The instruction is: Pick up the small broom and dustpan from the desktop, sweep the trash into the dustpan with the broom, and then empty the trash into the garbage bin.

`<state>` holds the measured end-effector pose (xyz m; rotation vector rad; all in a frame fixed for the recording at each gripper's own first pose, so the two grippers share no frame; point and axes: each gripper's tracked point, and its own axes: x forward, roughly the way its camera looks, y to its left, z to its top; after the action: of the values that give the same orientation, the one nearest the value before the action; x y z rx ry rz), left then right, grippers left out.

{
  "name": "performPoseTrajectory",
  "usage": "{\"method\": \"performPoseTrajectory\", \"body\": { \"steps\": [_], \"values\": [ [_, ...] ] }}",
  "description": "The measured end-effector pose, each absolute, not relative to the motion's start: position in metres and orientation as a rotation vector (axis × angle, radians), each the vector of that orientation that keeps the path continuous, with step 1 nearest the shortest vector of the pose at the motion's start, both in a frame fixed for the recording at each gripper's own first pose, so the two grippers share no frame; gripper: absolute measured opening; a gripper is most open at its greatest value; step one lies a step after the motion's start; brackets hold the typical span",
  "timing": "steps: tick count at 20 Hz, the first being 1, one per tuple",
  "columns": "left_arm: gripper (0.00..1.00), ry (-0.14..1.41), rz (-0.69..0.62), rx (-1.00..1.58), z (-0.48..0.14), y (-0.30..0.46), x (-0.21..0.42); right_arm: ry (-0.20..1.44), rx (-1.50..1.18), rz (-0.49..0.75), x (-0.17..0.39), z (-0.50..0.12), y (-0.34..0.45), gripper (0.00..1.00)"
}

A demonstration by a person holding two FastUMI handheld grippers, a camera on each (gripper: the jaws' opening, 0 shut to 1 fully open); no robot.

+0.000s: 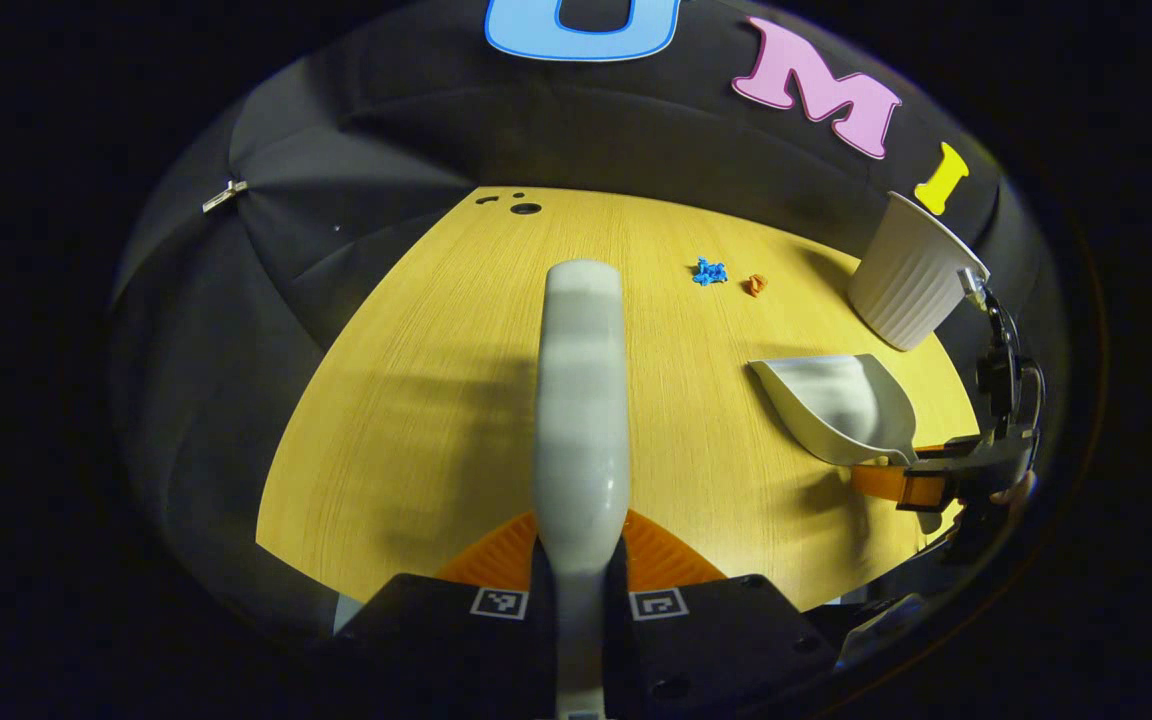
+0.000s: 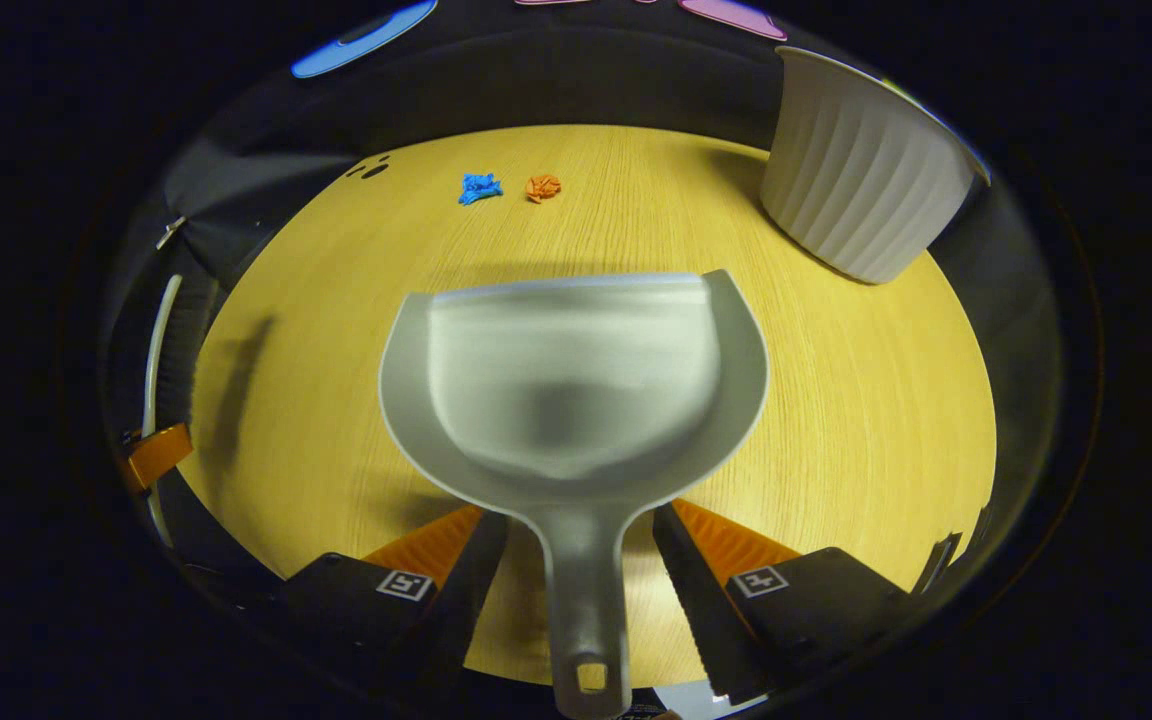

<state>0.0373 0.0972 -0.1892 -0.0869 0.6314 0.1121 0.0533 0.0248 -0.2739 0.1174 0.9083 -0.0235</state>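
Observation:
The small broom (image 1: pixel 581 400) runs up the middle of the left gripper view, pale back toward me, with my left gripper (image 1: pixel 581 550) shut on its handle. In the right gripper view the broom (image 2: pixel 164 350) stands at the far left, bristles dark, with the left gripper (image 2: pixel 151 455) below it. The grey dustpan (image 2: pixel 576 380) lies on the wooden desktop (image 2: pixel 856 400), mouth facing away. Its handle (image 2: pixel 586 590) passes between the fingers of my right gripper (image 2: pixel 581 515), which stand apart with gaps on both sides. Blue trash (image 2: pixel 479 188) and orange trash (image 2: pixel 542 187) lie far ahead.
A white ribbed garbage bin (image 2: pixel 861 175) stands at the desk's far right, beyond the dustpan (image 1: pixel 836 405); the bin (image 1: pixel 911 275) is behind the right gripper (image 1: pixel 921 490). The trash bits (image 1: pixel 708 271) sit left of it. Cable holes (image 1: pixel 525 208) mark the far edge.

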Motion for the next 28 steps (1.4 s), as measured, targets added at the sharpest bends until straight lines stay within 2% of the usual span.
{"method": "performPoseTrajectory", "body": {
  "steps": [2, 3, 5, 7, 13, 20, 22, 23, 25, 26, 28],
  "values": [
    [0.22, 0.633, 0.112, -0.078, -0.185, 0.093, 0.042, 0.902, 0.098, -0.018, 0.059, -0.277, 0.021, 0.74],
    [0.23, 0.636, 0.109, -0.068, -0.183, 0.091, 0.044, 0.905, 0.089, -0.006, 0.059, -0.277, 0.021, 0.55],
    [0.22, 0.646, 0.105, -0.037, -0.180, 0.086, 0.052, 0.913, 0.071, 0.005, 0.059, -0.276, 0.017, 0.52],
    [0.23, 0.660, 0.109, 0.019, -0.179, 0.083, 0.060, 0.930, 0.068, 0.039, 0.059, -0.276, 0.019, 0.42],
    [0.23, 0.690, 0.079, 0.027, -0.176, 0.056, 0.106, 0.976, 0.078, 0.139, 0.061, -0.276, 0.017, 0.37],
    [0.22, 0.715, 0.012, 0.073, -0.161, 0.055, 0.194, 1.011, -0.020, 0.243, 0.067, -0.275, -0.005, 0.34],
    [0.22, 0.727, 0.003, 0.131, -0.158, 0.060, 0.223, 1.021, -0.046, 0.260, 0.069, -0.275, -0.015, 0.33],
    [0.23, 0.731, -0.005, 0.176, -0.156, 0.061, 0.236, 1.025, -0.047, 0.266, 0.071, -0.273, -0.020, 0.36],
    [0.23, 0.755, -0.030, 0.280, -0.156, 0.063, 0.261, 1.032, -0.061, 0.281, 0.074, -0.270, -0.029, 0.33],
    [0.23, 0.765, -0.042, 0.326, -0.156, 0.063, 0.271, 1.035, -0.066, 0.289, 0.076, -0.270, -0.032, 0.36],
    [0.24, 0.767, -0.059, 0.391, -0.154, 0.062, 0.298, 1.043, -0.069, 0.299, 0.079, -0.270, -0.042, 0.33]
  ]
}}
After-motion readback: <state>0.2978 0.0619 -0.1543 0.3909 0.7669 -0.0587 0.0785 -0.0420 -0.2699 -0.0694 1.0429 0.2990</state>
